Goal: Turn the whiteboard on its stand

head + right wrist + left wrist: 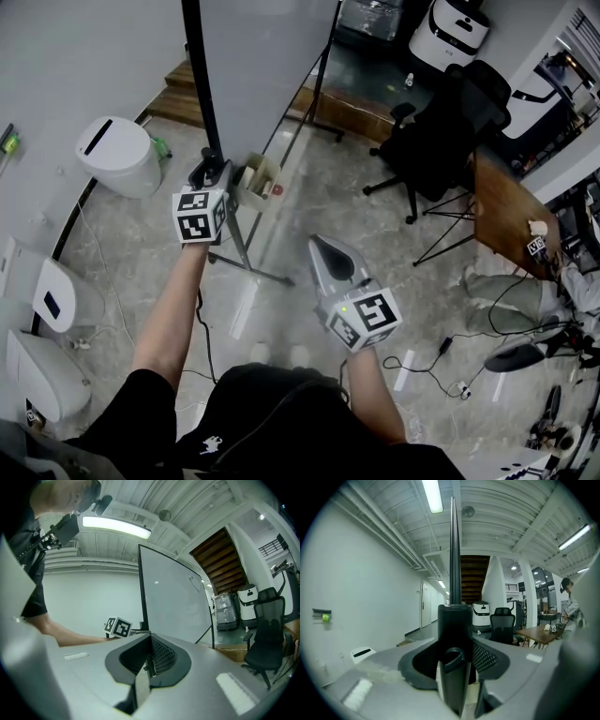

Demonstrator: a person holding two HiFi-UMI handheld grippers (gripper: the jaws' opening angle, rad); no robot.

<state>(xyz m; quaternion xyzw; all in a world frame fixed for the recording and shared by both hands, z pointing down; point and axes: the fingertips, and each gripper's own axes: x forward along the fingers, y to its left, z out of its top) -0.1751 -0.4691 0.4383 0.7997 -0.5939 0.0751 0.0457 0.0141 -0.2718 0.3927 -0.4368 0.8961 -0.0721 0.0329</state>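
The left gripper [210,175] grips the whiteboard [262,56] by its black edge frame. To its right, the right gripper [325,247] is closed, with nothing between its jaws, apart from the board.

Whiteboard [262,56] ahead, bin [117,155] left, open floor [375,234] right

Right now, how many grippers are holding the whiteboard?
1. The left gripper clamps the whiteboard low on its black side edge. The right gripper hangs clear of it, fingers together and empty.
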